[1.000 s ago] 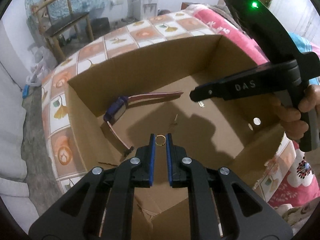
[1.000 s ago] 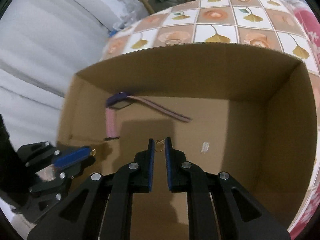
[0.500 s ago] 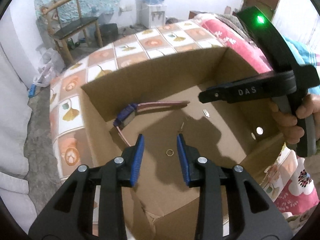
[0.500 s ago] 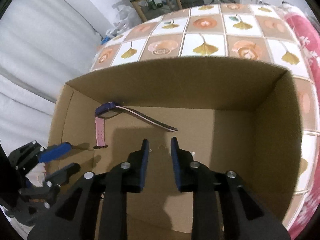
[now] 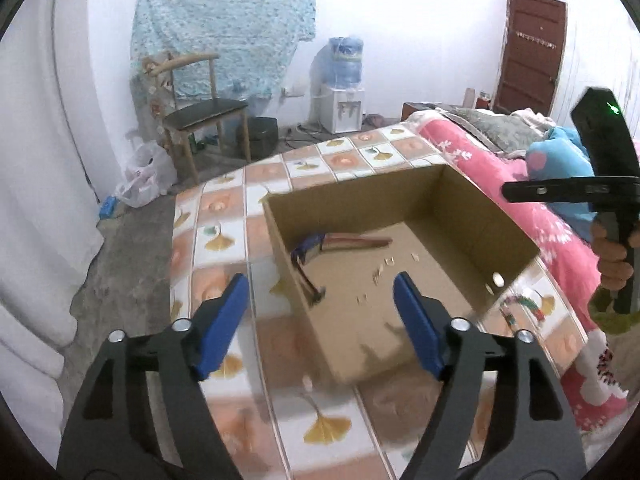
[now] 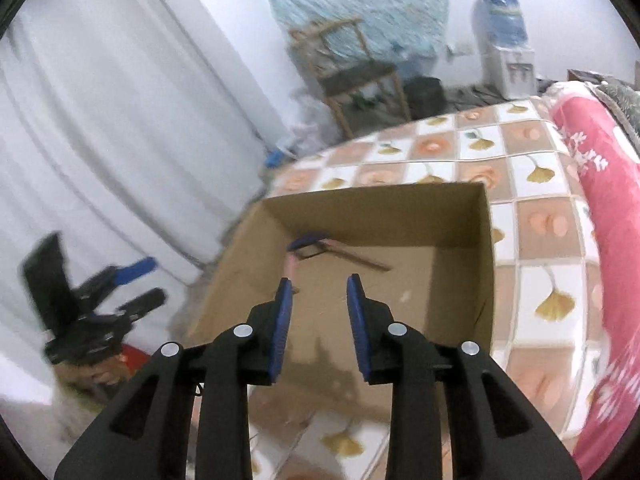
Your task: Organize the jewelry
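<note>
An open cardboard box [image 5: 496, 216], plain brown and matte with creased walls, sits on a tiled surface [image 5: 224, 236] of glossy squares printed with yellow ginkgo leaves and peach flowers. On the box floor, against the far left corner, lies a watch [image 5: 310, 246] with a dark blue rectangular case and a slim pink strap; one half of the strap runs right along the far wall, the other comes toward the near side. Right of it, scattered on the bare cardboard, are a few tiny pale jewelry pieces [image 5: 378, 274], too small and blurred to identify.

The left gripper [image 5: 320, 308] hovers above the near left corner of the box, its two black plastic arms tipped with flat blue pads, spread wide apart with nothing between them. The right gripper [image 6: 318, 320] hangs over the near edge of the box; its blue-lined fingers are parted by a moderate gap and hold nothing. In the left view its black body with a green light shows at the far right, gripped by a hand [image 5: 612, 256].

A pink floral blanket [image 5: 520, 184] borders the tiles on the right. Far off stand a wooden chair [image 5: 200, 112] with a dark seat, a white water dispenser [image 5: 344, 96] topped by a blue bottle, and a brown door [image 5: 528, 52]
</note>
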### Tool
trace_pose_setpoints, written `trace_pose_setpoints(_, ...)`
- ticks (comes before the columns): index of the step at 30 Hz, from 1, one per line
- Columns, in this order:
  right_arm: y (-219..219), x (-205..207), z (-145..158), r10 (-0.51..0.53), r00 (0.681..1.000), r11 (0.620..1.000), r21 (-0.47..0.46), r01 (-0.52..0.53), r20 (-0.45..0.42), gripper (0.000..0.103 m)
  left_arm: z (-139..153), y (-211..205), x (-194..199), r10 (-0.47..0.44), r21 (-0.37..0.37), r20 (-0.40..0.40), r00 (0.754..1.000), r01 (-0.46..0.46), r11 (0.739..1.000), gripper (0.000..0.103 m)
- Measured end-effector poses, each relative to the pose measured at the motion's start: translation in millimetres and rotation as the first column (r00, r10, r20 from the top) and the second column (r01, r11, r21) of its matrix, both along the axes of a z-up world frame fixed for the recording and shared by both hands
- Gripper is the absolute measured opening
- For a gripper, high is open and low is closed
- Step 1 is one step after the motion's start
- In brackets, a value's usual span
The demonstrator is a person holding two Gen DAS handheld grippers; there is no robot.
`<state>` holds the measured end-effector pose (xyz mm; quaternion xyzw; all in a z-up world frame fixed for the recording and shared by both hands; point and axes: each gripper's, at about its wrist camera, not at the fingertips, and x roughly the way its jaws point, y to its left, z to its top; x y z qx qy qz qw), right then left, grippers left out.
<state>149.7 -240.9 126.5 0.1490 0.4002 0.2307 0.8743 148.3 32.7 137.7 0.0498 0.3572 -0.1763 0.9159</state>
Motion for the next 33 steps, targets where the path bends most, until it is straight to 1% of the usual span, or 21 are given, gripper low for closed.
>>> trace_pose_setpoints(3,3.8,-33.5,-9.5,0.007,1.0,1.0,-0.005,-0.007,0.021,0.028,-14.1,6.7,-26.1,0.013,0.026,-0.019,1.0,-0.013,1.0,0.078)
trace_pose_setpoints(5,7.8,-54.9,-23.8,0.003,1.0,1.0,-0.027,-0.002,0.017,0.029,-27.2,8.2,-39.5,0.018,0.04,-0.039,0.999,-0.017,0.999,0.079)
trace_pose_setpoints(6,9.7,-61.1,-32.4,-0.003,1.0,1.0,-0.029,0.003,0.0,0.029,-37.3,8.0,-46.4,0.025,0.041,-0.067,0.997,-0.022,0.999,0.079)
trace_pose_setpoints(9,13.9,-74.9,-71.5,-0.017,0.992,1.0,0.021,0.02,-0.122,0.029,-65.8,5.2,-56.7,0.014,0.005,-0.161,0.987,-0.013,1.0,0.079)
trace_pose_setpoints(12,22.6,-80.8,-101.3,-0.046,0.979,0.999,-0.016,0.044,-0.2,0.029,-92.4,-6.5,-62.8,-0.001,0.007,-0.216,0.976,0.002,1.0,0.079)
trace_pose_setpoints(15,33.2,-84.1,-121.3,-0.051,0.968,0.998,-0.037,0.043,-0.244,0.029,-113.6,-20.1,-64.4,-0.024,0.009,-0.249,0.968,0.027,1.0,0.079)
trace_pose_setpoints(18,46.3,-83.7,-129.6,-0.044,0.968,0.997,-0.079,0.025,-0.246,0.029,-123.6,-29.3,-63.0,-0.038,0.025,-0.25,0.967,0.045,0.999,0.079)
trace_pose_setpoints(21,55.0,-87.2,-133.6,-0.043,0.972,0.994,-0.112,0.017,-0.232,0.029,-131.1,-38.6,-60.5,-0.052,0.045,-0.233,0.971,0.064,0.997,0.074)
trace_pose_setpoints(23,58.2,-89.2,-137.3,-0.04,0.972,0.993,-0.119,0.013,-0.233,0.029,-134.4,-44.5,-59.2,-0.061,0.062,-0.217,0.974,0.076,0.995,0.07)
trace_pose_setpoints(27,61.3,-87.2,-147.4,-0.04,0.967,0.994,-0.109,0.013,-0.253,0.029,-139.4,-52.1,-53.5,-0.082,0.08,-0.204,0.975,0.1,0.992,0.061)
trace_pose_setpoints(28,61.6,-86.1,-149.2,-0.041,0.966,0.994,-0.106,0.014,-0.255,0.029,-140.8,-54.2,-51.9,-0.088,0.085,-0.201,0.976,0.107,0.991,0.057)
trace_pose_setpoints(30,61.4,-84.0,-150.2,-0.044,0.968,0.995,-0.098,0.02,-0.249,0.029,-142.9,-57.4,-48.7,-0.096,0.097,-0.195,0.976,0.117,0.988,0.053)
trace_pose_setpoints(32,59.8,-83.1,-149.9,-0.047,0.969,0.996,-0.087,0.026,-0.245,0.029,-144.3,-59.3,-44.6,-0.1,0.099,-0.195,0.976,0.121,0.988,0.046)
trace_pose_setpoints(33,57.7,-83.0,-149.6,-0.045,0.968,0.997,-0.079,0.026,-0.245,0.029,-145.3,-59.9,-41.9,-0.099,0.098,-0.198,0.975,0.121,0.988,0.044)
